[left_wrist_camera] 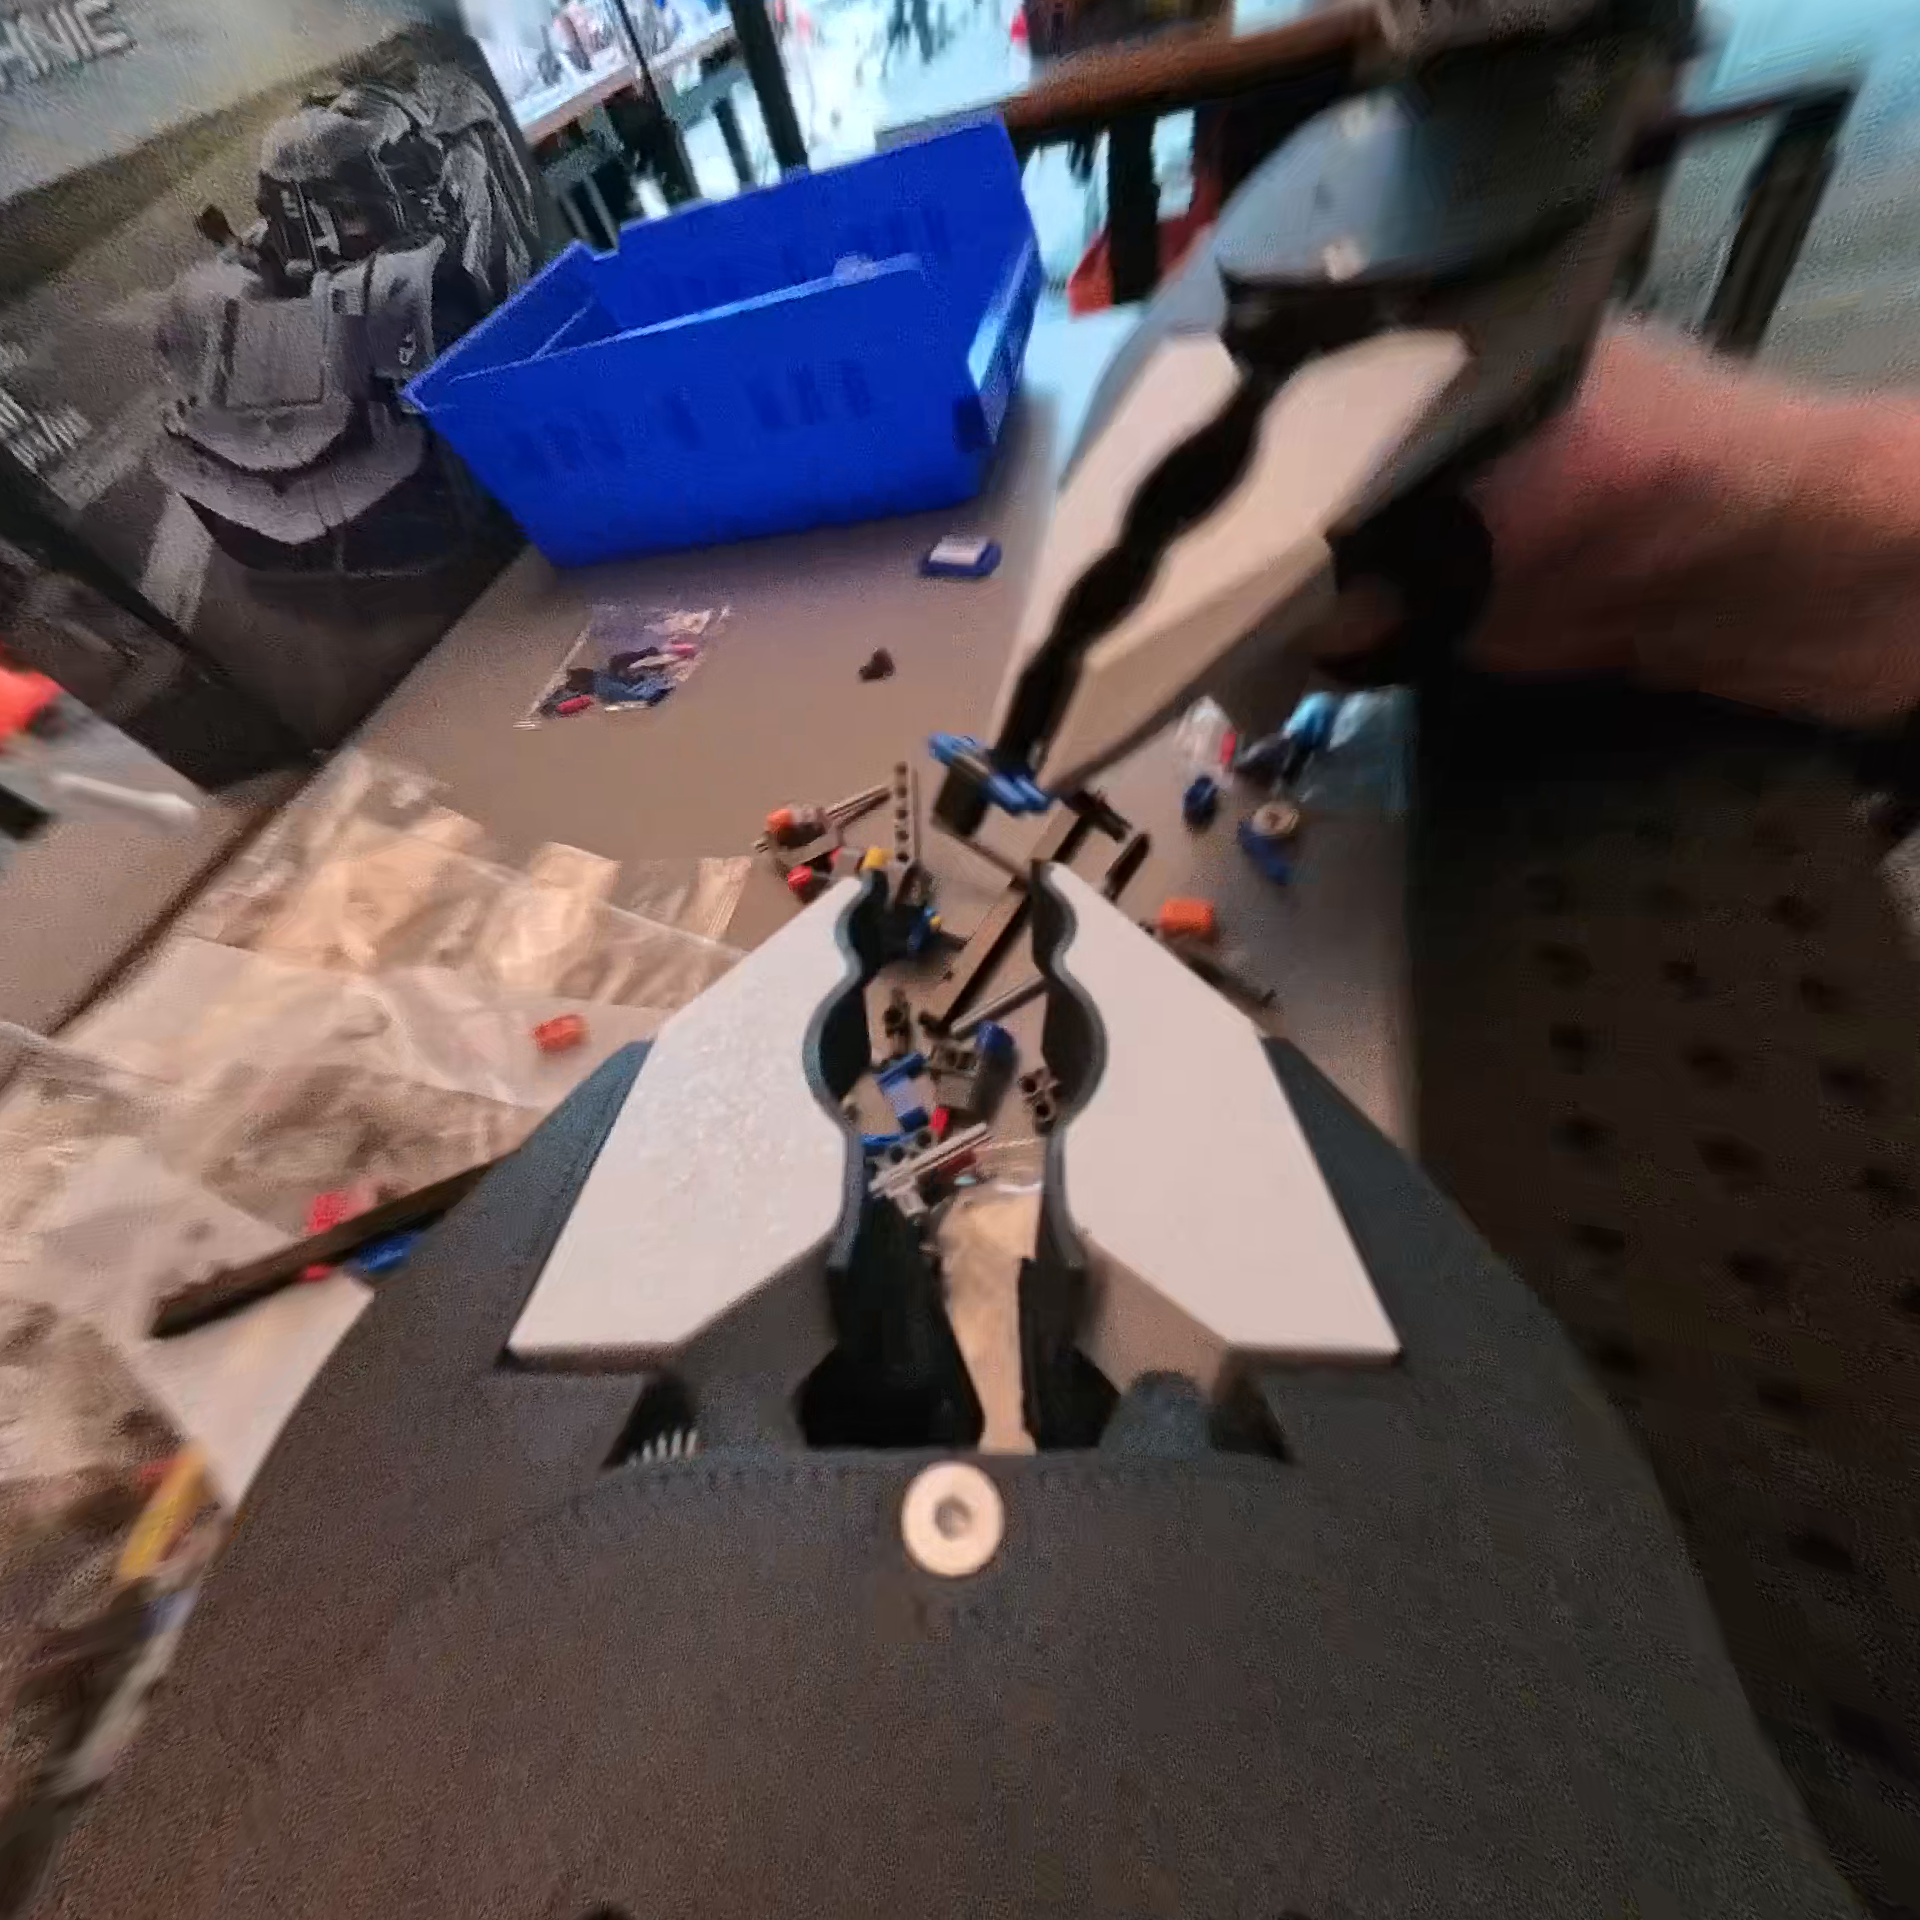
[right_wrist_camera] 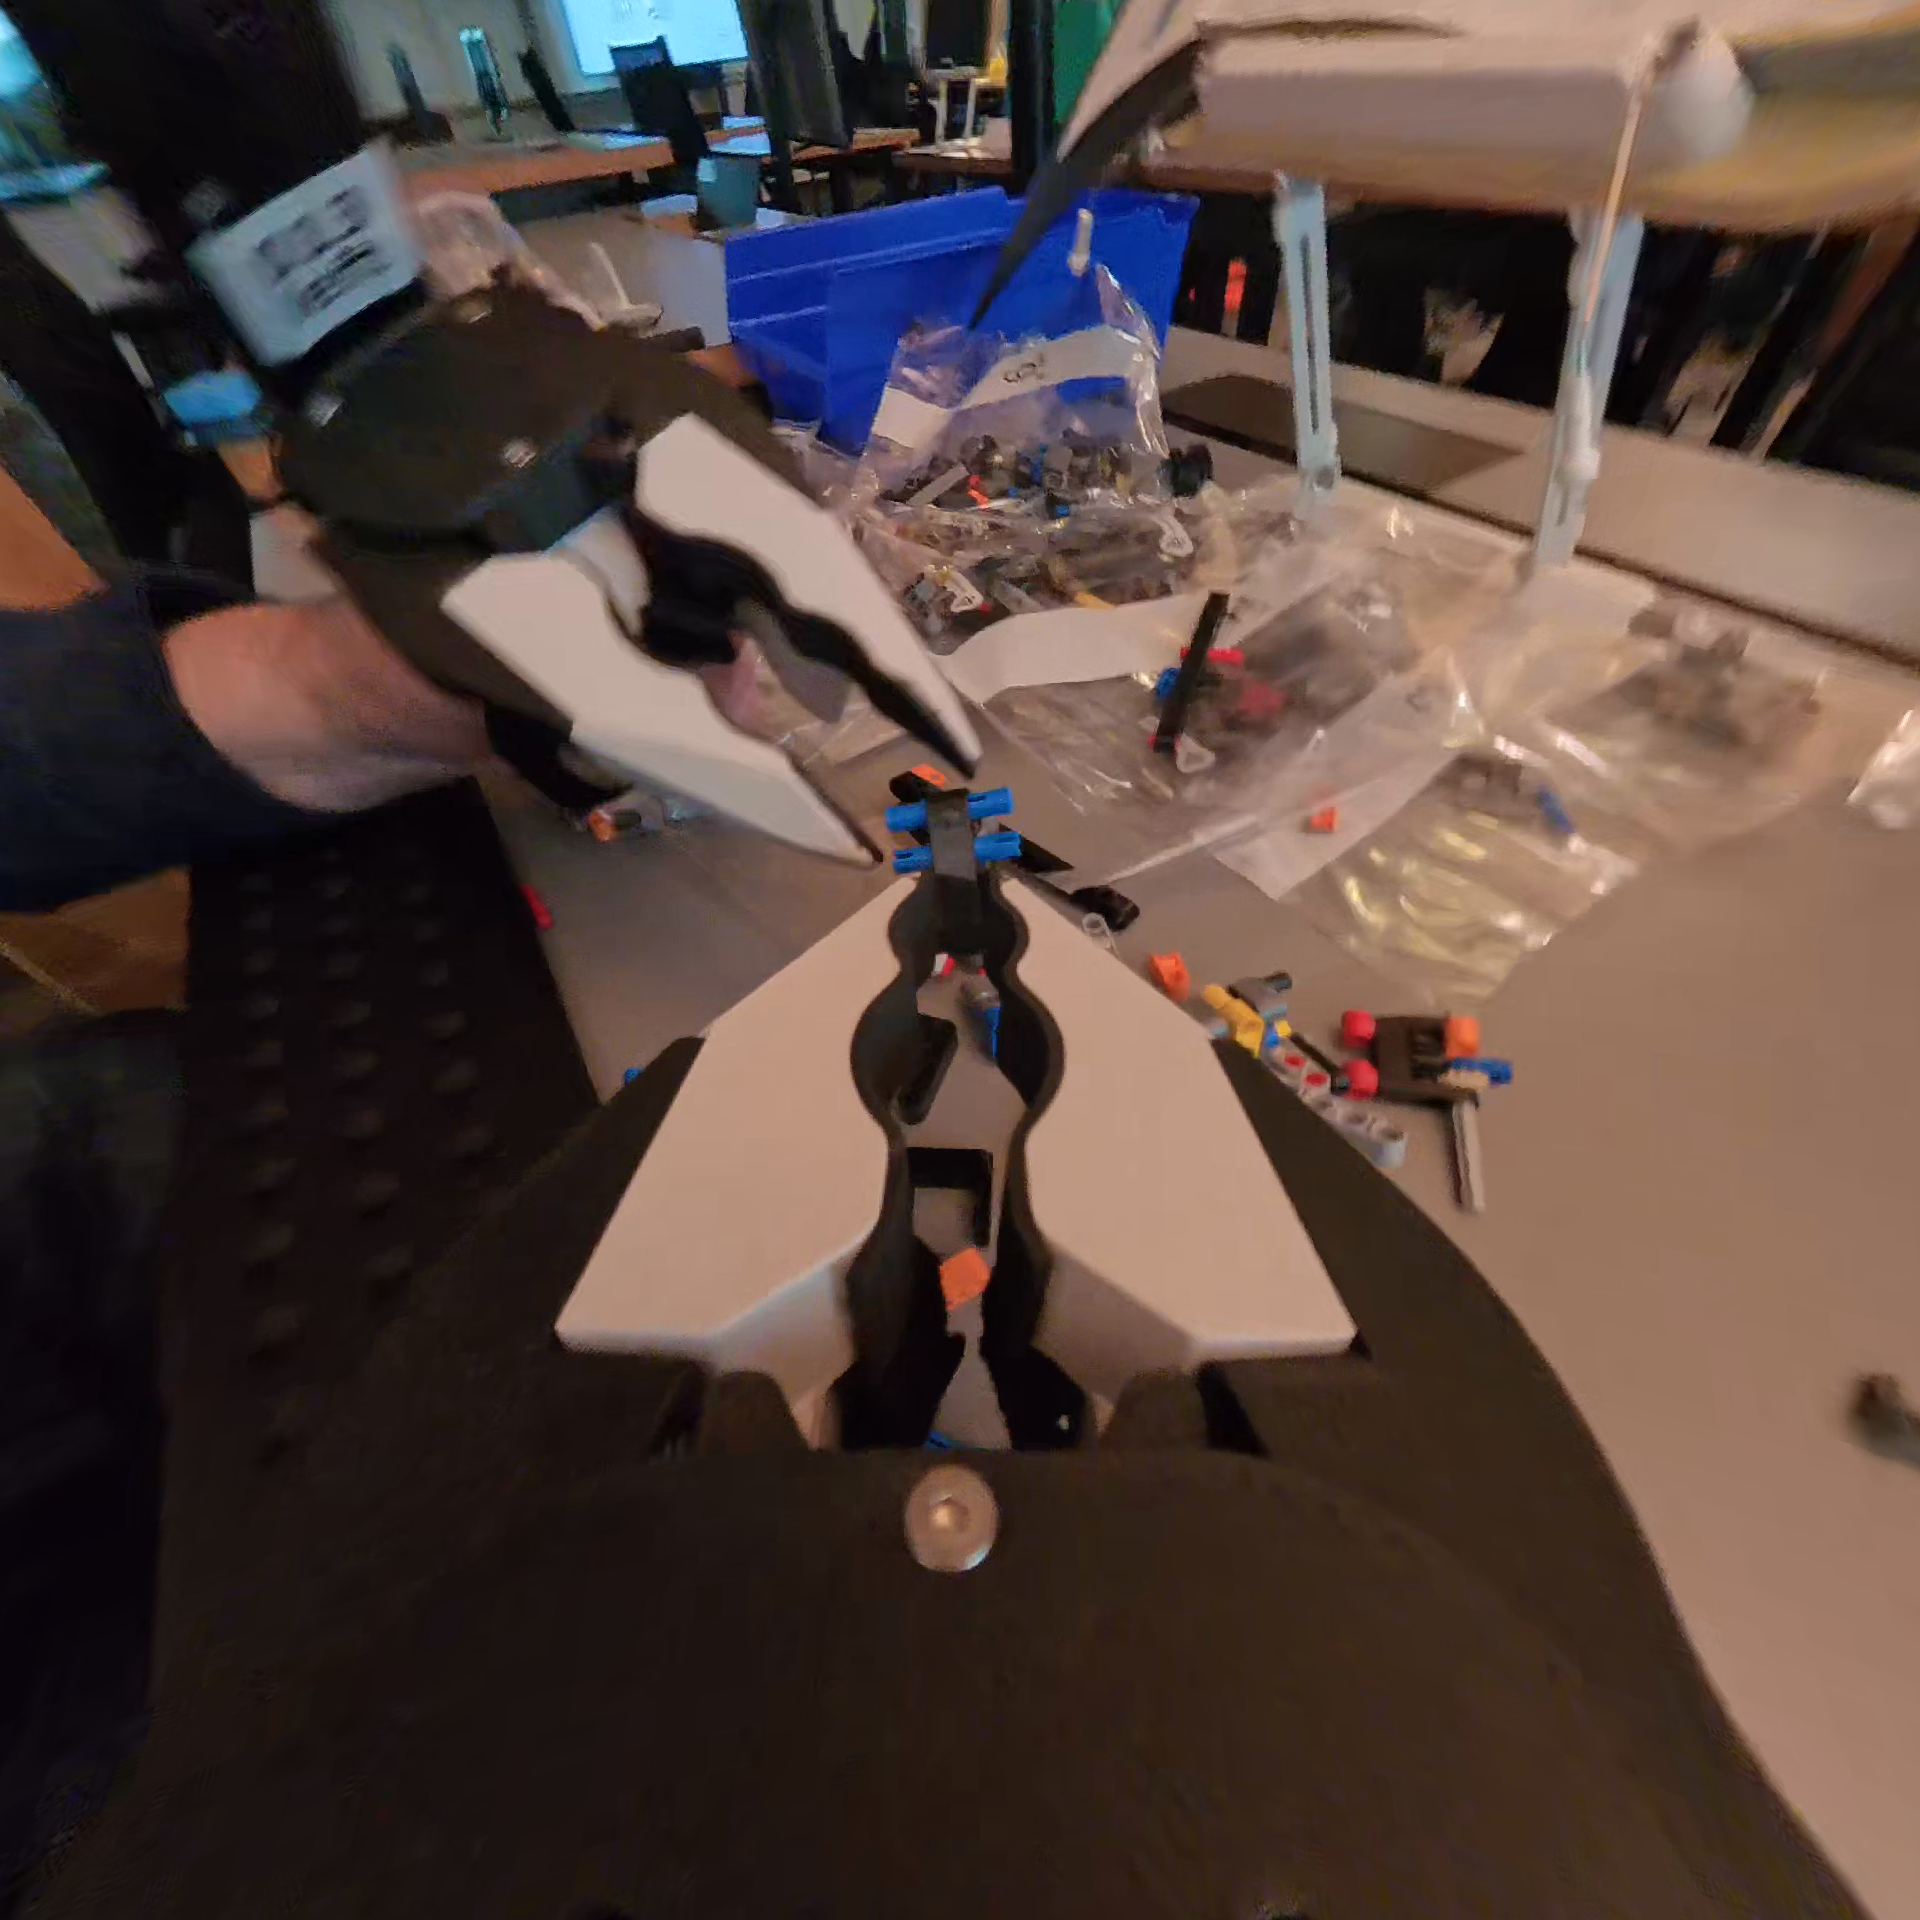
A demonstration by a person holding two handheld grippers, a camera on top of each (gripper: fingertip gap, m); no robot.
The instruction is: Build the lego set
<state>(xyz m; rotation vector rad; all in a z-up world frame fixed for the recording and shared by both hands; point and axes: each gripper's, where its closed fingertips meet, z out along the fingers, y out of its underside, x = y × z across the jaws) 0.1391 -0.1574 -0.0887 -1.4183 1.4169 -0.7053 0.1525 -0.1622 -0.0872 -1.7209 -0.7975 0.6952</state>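
Working over a grey table point(right_wrist_camera: 1714, 1299) strewn with clear plastic bags point(right_wrist_camera: 1382, 821), a blue bin point(left_wrist_camera: 727, 416) standing at the far side and a heap of loose lego pieces point(left_wrist_camera: 935, 1070) lying near the middle. Holding up, well clear of that table, a black lego beam point(right_wrist_camera: 951, 847) with blue pins point(right_wrist_camera: 992, 800) in the right gripper point(right_wrist_camera: 954, 883), jaws closed down tight on the beam's lower end. Bringing in the left gripper point(right_wrist_camera: 920, 810) from the left, jaws parted by a modest gap and gripping nothing, tips sitting just beside the pinned end without clearly touching it. Judging the step as taking hold of or seating something at that pinned end: keeping the right grip firm and steady, lining the left tips squarely on the pins, pressing along the pins' own line rather than across the beam, so as not to twist it loose. Pointing the beam's long axis straight out from the right tips, away from that camera, free end farthest out; crossing that axis at right angles, the pins sticking out to both sides in two rows.
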